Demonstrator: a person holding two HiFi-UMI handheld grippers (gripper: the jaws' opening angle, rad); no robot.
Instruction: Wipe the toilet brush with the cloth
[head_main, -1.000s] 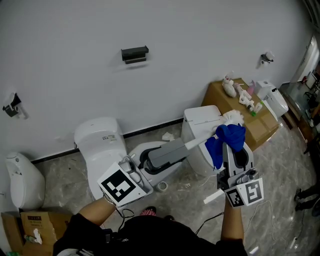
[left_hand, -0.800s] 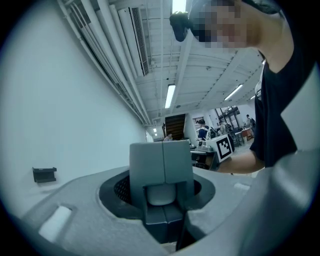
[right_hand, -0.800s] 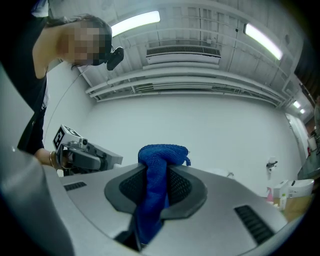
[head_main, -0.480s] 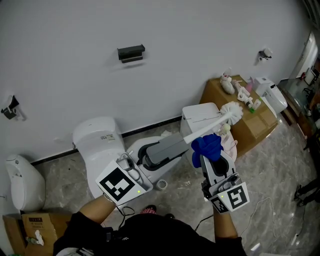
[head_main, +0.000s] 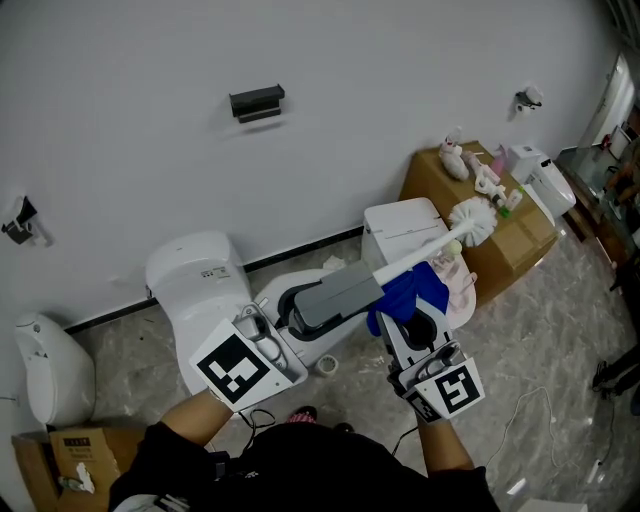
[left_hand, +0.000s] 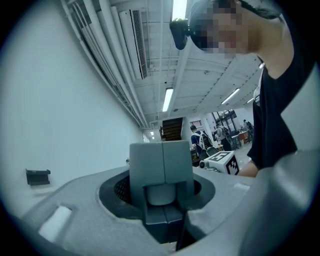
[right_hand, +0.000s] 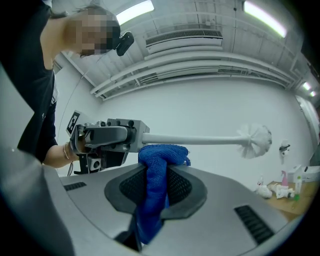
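Observation:
The white toilet brush (head_main: 473, 222) sticks out level to the right, its thin shaft (right_hand: 200, 140) running back into the grey jaws of my left gripper (head_main: 352, 291), which is shut on the handle end. My right gripper (head_main: 405, 308) is shut on a blue cloth (head_main: 412, 293). The bunched cloth (right_hand: 159, 156) lies against the underside of the shaft, close to the left gripper's jaws, and the bristle head (right_hand: 255, 139) is bare at the far end. In the left gripper view only the closed grey jaws (left_hand: 161, 160) show; the brush is hidden behind them.
A white toilet (head_main: 198, 278) stands below my left gripper and a second white cistern (head_main: 402, 224) below the brush. A cardboard box (head_main: 525, 240) with bottles on it sits at right. Another white fixture (head_main: 45, 362) and a small carton (head_main: 62, 447) are at lower left.
My right gripper has slid the blue cloth left along the shaft, from the bristle head to the handle end by the left gripper. The left gripper has kept still.

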